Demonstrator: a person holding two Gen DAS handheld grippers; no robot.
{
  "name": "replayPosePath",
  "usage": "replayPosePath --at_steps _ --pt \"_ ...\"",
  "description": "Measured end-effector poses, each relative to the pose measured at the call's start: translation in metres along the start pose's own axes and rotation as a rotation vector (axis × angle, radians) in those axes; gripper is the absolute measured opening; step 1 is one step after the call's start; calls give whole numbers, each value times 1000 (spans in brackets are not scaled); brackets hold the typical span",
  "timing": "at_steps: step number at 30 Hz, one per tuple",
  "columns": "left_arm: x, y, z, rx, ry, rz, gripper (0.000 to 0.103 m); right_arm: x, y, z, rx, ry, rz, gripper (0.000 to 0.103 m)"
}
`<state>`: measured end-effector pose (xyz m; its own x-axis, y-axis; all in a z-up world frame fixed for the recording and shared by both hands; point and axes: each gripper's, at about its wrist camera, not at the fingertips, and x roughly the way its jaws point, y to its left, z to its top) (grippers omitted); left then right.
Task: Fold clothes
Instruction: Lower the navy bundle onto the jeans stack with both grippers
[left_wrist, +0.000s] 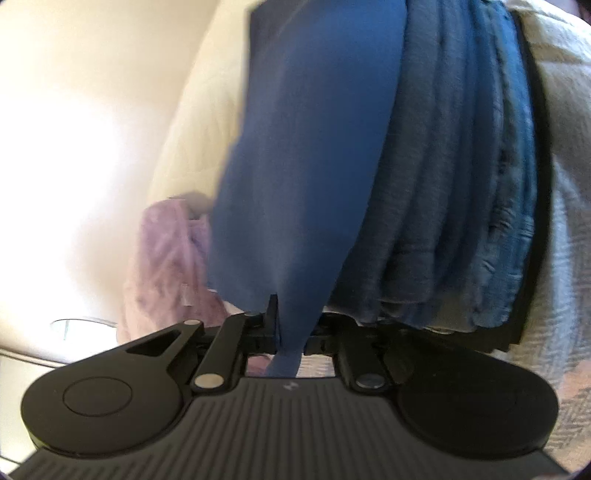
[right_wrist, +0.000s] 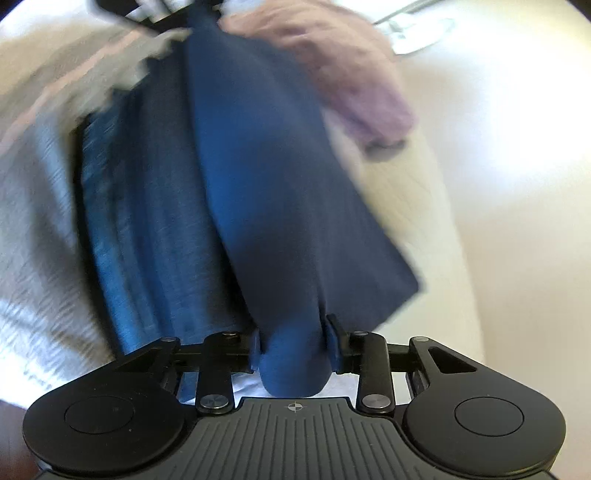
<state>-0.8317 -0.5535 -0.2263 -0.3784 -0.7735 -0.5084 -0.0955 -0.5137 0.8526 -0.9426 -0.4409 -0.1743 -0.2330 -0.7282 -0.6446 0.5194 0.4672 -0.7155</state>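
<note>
Blue cloth (left_wrist: 306, 166) ran toward 12 o'clock from both grips; I saw left gripper (left_wrist: 290, 332) pinching thin edge, right gripper (right_wrist: 293, 350) clamping thick bunch.

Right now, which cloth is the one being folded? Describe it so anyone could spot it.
On the pale bed cover lies a stack of folded blue clothes. Over it hangs the smooth, bright blue cloth, pinched in both tongs; the pink fuzzy garment lies loose.
</note>
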Motion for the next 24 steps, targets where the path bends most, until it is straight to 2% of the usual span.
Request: replayPosePath --at_steps 4,7,9,11,15,19,24 --pt "-7 -3 -6 -19 -10 5 6 -14 -2 -5 39 -12 -8 33" --pt "0 -7 -4 -4 4 -4 6 -3 -4 2 5 -6 -11 33" --pt "-3 -5 -3 -30 11 -5 6 10 -17 -4 3 -3 -13 34" --pt "-8 -6 -3 -42 12 -2 6 2 -27 -9 59 -10 8 34" --pt "-11 -19 -6 -21 7 14 5 1 -23 -24 38 -15 19 33" --pt "-4 -15 -8 -17 23 10 6 -4 -24 -28 30 -10 -7 34" --pt "-16 -6 -14 -26 30 -23 13 -26 -30 -32 32 13 -19 42"
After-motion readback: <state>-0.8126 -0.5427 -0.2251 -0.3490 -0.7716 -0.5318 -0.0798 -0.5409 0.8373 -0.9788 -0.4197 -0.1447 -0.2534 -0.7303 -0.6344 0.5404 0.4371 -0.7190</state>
